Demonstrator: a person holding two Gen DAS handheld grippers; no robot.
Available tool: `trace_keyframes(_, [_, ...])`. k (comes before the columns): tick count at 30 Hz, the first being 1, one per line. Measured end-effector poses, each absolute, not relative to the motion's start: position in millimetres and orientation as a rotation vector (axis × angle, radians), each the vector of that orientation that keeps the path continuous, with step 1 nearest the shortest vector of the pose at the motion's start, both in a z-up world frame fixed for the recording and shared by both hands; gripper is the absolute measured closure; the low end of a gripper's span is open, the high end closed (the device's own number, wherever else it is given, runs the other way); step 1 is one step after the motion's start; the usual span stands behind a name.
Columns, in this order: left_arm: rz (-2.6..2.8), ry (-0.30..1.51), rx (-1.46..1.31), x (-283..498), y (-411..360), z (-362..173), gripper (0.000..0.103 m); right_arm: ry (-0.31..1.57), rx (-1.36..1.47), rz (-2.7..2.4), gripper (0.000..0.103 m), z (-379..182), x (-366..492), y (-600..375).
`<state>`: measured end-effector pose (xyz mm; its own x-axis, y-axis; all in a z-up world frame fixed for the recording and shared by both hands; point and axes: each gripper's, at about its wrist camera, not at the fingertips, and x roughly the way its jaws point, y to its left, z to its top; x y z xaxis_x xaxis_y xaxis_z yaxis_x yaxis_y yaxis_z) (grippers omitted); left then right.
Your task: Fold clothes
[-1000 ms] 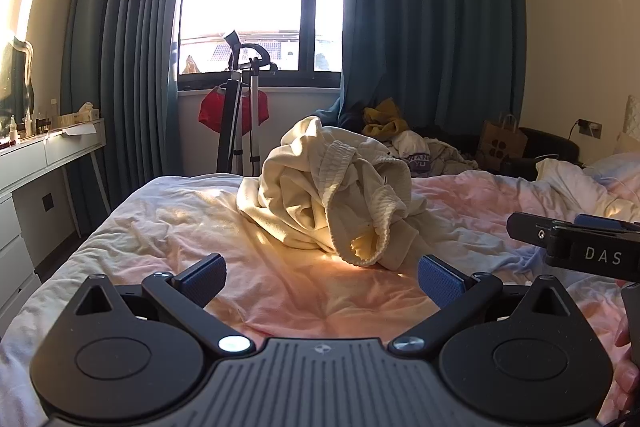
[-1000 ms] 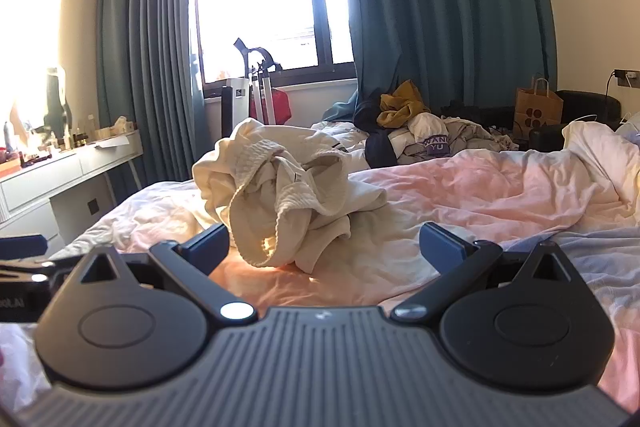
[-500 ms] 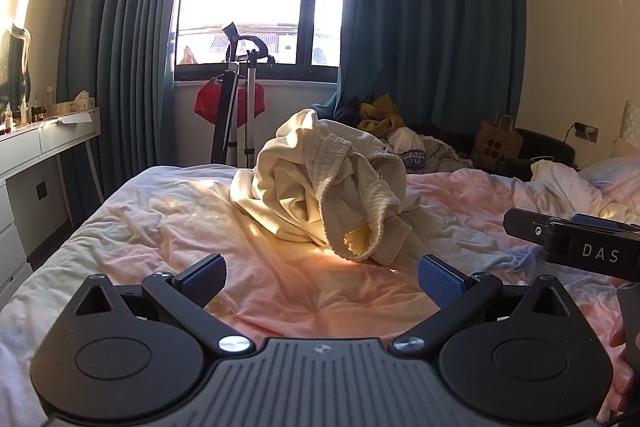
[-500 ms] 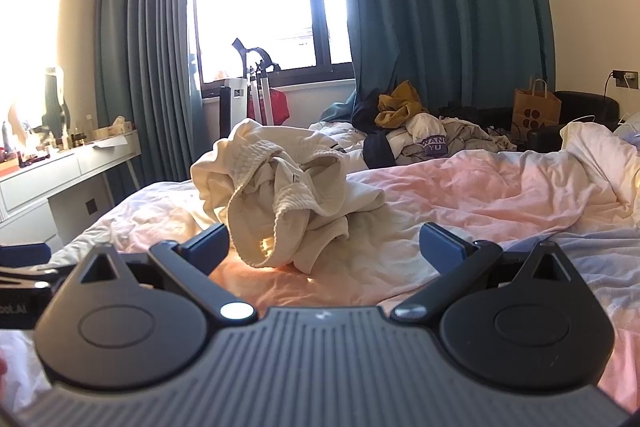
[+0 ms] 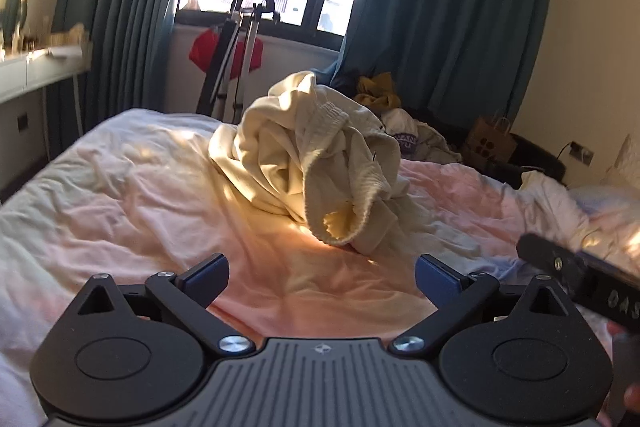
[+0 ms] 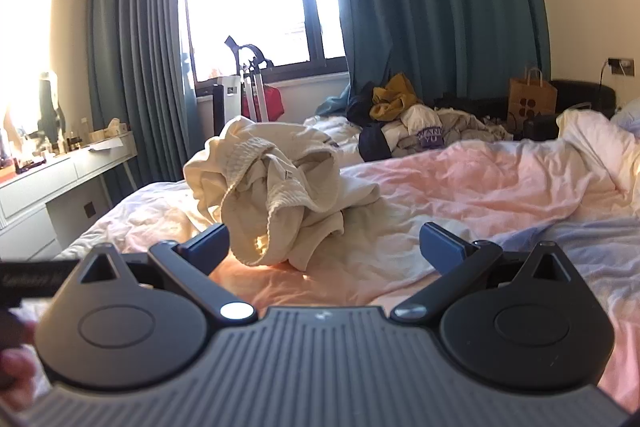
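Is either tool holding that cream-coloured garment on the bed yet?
No, the cream garment lies crumpled on the bed, beyond both open tools.

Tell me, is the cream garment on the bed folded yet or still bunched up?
Still bunched up. The cream garment sits in a crumpled heap on the bed, its ribbed hem twisted and gaping; no flat folds show.

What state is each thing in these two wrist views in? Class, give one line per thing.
cream garment: crumpled in a heap, unfolded
left gripper: open, empty, short of the garment
right gripper: open, empty
bedsheet: wrinkled
curtains: drawn apart
clothes pile: jumbled, unfolded
paper bag: upright
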<state>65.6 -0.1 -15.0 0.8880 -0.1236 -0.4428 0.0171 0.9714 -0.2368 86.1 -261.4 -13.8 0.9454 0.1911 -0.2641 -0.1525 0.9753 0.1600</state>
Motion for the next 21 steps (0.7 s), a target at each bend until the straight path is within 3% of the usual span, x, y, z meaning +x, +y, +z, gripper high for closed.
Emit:
trace_keyframes(13, [-0.048,0.624,-0.542,188.7,17.0,-77.6,0.004,0.384,0.268,0.17,0.0,-30.9,103.5,-278.8])
trace_keyframes(21, [-0.01,0.648,-0.758,256.1,32.6,-122.0,0.016,0.413,0.352,0.168,0.0,-48.3,128.3,-291.9])
